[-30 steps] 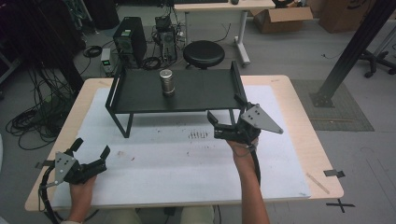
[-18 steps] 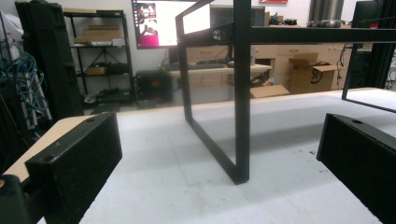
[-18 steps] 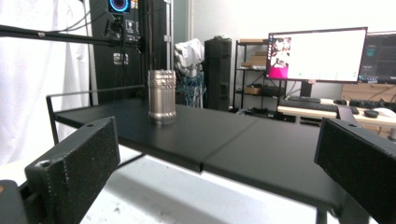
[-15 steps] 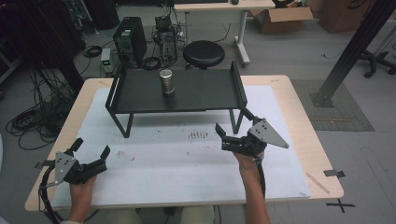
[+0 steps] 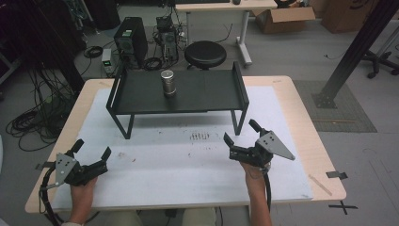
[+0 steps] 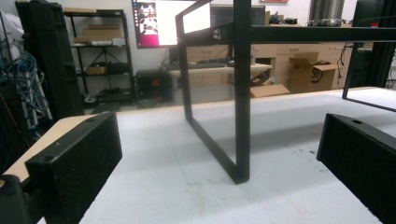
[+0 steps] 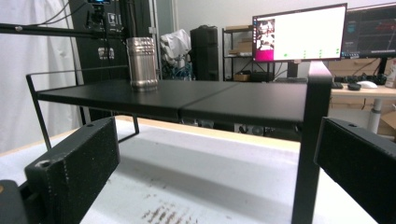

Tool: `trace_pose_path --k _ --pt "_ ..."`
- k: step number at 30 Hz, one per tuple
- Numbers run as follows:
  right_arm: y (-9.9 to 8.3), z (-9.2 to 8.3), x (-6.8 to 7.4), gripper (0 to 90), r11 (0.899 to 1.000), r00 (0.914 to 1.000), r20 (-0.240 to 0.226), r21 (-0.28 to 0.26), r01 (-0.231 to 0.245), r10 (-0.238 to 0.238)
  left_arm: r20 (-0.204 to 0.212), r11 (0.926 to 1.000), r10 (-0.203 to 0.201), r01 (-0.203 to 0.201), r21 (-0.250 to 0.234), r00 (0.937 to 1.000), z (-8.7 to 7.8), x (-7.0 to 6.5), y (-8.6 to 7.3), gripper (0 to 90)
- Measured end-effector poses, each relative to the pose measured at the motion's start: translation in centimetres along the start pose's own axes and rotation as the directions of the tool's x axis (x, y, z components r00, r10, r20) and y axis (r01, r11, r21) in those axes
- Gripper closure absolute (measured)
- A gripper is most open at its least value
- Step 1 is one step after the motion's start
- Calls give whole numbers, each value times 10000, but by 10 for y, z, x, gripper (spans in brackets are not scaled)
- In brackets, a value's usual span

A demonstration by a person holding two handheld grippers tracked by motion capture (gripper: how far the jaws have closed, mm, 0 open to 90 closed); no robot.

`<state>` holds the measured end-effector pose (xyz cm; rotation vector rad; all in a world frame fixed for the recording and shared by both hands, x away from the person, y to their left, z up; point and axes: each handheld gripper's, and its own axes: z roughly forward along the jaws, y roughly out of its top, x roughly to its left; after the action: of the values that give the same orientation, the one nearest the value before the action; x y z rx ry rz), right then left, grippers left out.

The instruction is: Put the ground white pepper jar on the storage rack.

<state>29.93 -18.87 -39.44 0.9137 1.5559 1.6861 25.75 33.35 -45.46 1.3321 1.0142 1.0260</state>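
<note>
A silver metal cup stands upright on a black raised shelf at the back of the table. The cup also stands on the shelf top in the right gripper view. My right gripper is open and empty, low over the white mat in front of the shelf's right leg. My left gripper is open and empty near the table's front left corner. The left gripper view looks at the shelf's left leg between wide jaws.
A white mat covers most of the wooden table, with dark scuff marks near its middle. A stool, computer towers and cables stand on the floor behind the table.
My right gripper has drawn back from the shelf toward the front of the table and sunk lower. The left gripper has stayed put.
</note>
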Motion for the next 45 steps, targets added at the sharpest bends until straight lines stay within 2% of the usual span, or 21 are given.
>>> trace_pose_path --k 12,19,30,37,45 --pt "-24 -10 -4 0 9993 9991 340 267 -270 261 -6 10000 -11 11 -8 10000 0 0 0 4" --pt "-45 -16 -1 0 9966 9973 708 778 -263 208 -11 10000 -5 5 -6 10000 0 0 0 4" --pt "-57 -23 -1 0 9971 9936 1125 740 -160 76 -16 10000 -6 6 -14 10000 0 0 0 3" --pt "-57 -23 2 0 9966 9935 1119 820 117 -209 -29 10000 -25 25 -24 10000 0 0 0 3" --pt "-59 -26 5 0 9977 9926 1105 502 451 -504 -33 10000 -33 33 -44 10000 0 0 0 3"
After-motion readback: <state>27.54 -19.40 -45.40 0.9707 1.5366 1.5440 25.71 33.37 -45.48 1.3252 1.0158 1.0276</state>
